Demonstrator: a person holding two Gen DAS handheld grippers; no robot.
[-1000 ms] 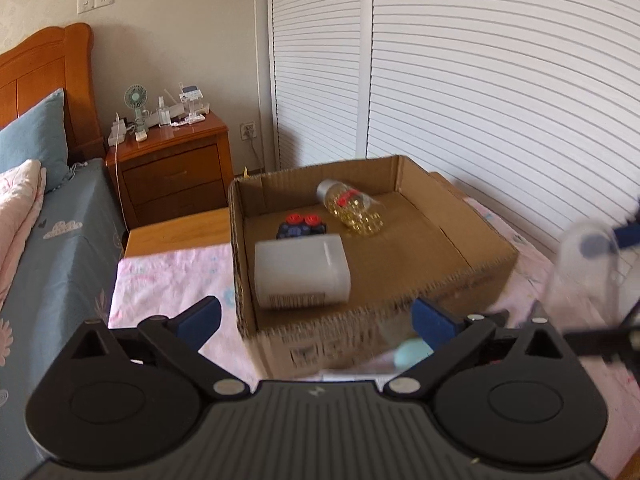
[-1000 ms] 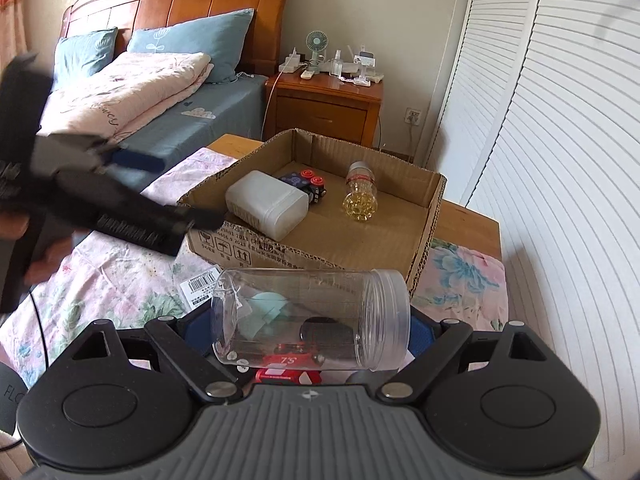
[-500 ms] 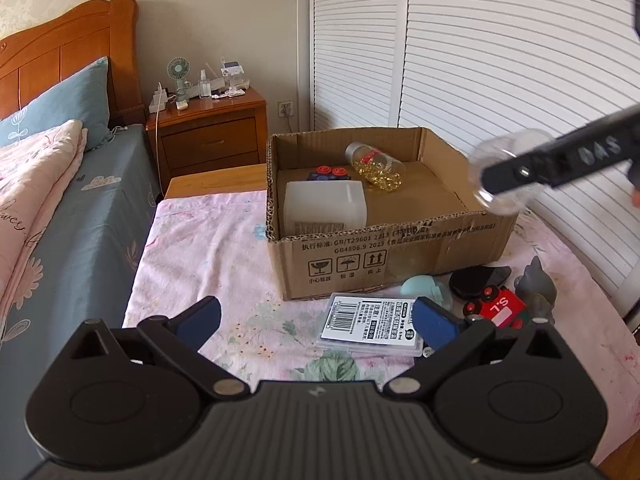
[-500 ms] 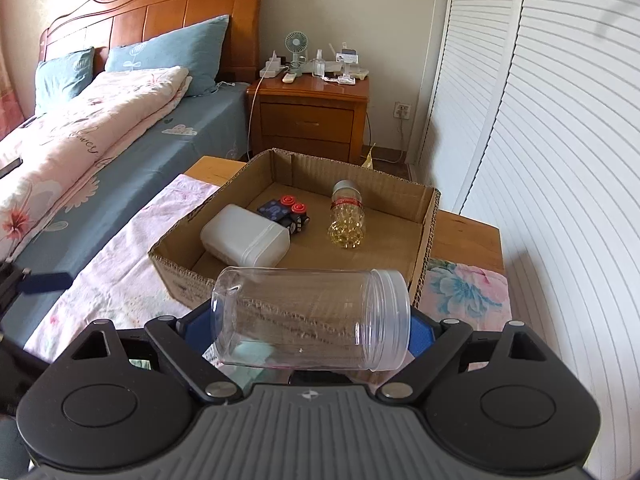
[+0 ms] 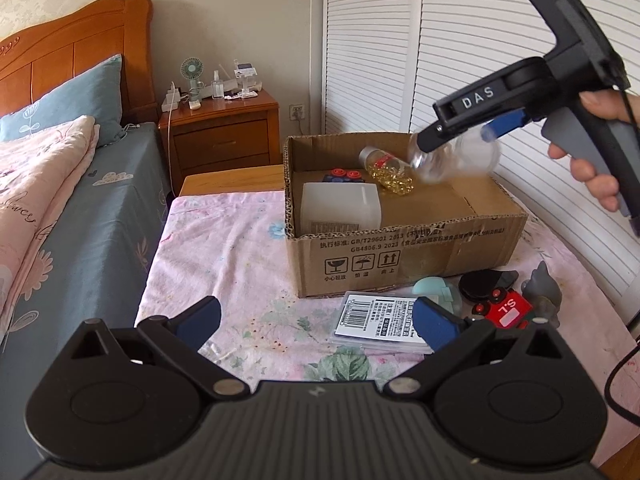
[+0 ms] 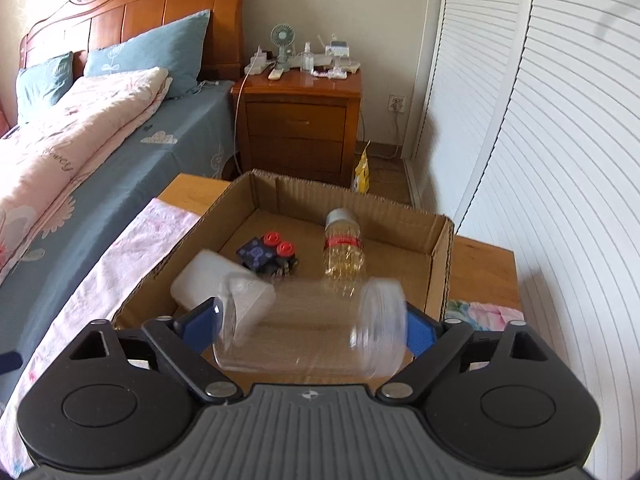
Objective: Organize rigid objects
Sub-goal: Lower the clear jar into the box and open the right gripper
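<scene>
Right gripper (image 6: 312, 330) pinched clear plastic jar (image 6: 308, 328) sideways, blurred, above cardboard box (image 5: 404, 248) holding white container (image 5: 340, 208), capsule bottle (image 5: 390, 170), toy car (image 6: 266, 256). Left gripper (image 5: 316, 318) was spread, holding nothing, over floral tablecloth (image 5: 224, 264).

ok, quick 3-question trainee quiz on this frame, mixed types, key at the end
1. True or false: the left hand-held gripper holds something.
2. Multiple choice: the clear jar in the right hand-held gripper is over the A) nightstand B) cardboard box C) bed.
3. Fill in: next to the white container and the toy with red knobs, the box holds a bottle of ____ capsules.

Key: 1 false, its jaws are apart with nothing between; 2 B; 3 yellow.
</scene>
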